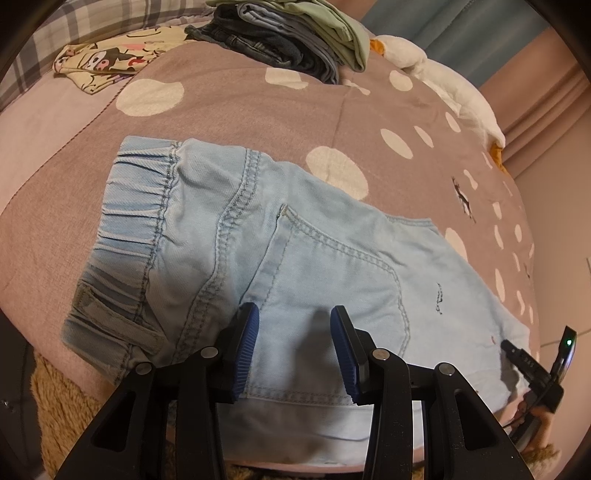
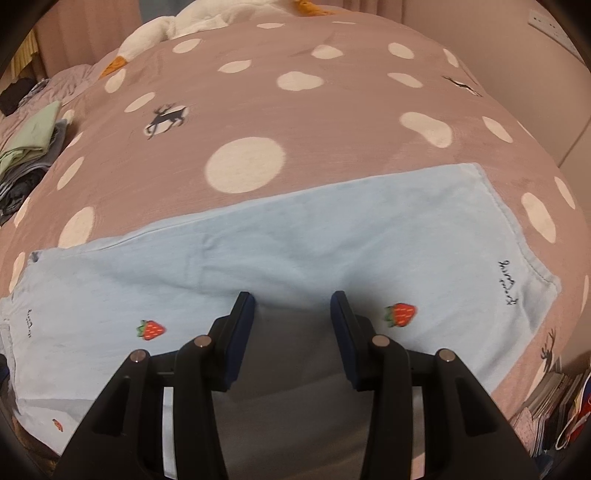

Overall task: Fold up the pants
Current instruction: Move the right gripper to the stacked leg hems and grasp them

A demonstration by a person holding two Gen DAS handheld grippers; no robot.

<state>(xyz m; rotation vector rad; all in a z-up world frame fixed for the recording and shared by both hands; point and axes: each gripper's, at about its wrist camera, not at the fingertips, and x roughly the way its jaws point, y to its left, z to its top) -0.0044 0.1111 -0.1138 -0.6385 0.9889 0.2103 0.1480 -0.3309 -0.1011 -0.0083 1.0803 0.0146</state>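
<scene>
Light blue denim pants (image 1: 295, 251) lie flat on a brown dotted blanket (image 1: 240, 99). The left wrist view shows the elastic waistband (image 1: 129, 214) at the left and a back pocket. My left gripper (image 1: 294, 314) is open just above the seat, near the bed's front edge. The right wrist view shows the legs (image 2: 295, 243), folded one over the other, with red strawberry patches (image 2: 402, 314) and the hem (image 2: 517, 236) at the right. My right gripper (image 2: 293, 299) is open and empty over the leg's near edge. It also shows at the right in the left wrist view (image 1: 535, 365).
A pile of folded clothes (image 1: 288, 37) sits at the back of the bed, beside a cartoon-print cloth (image 1: 110, 55). A white plush goose (image 2: 173, 26) lies along the far edge. Books and bags (image 2: 554, 406) stand beside the bed at the right.
</scene>
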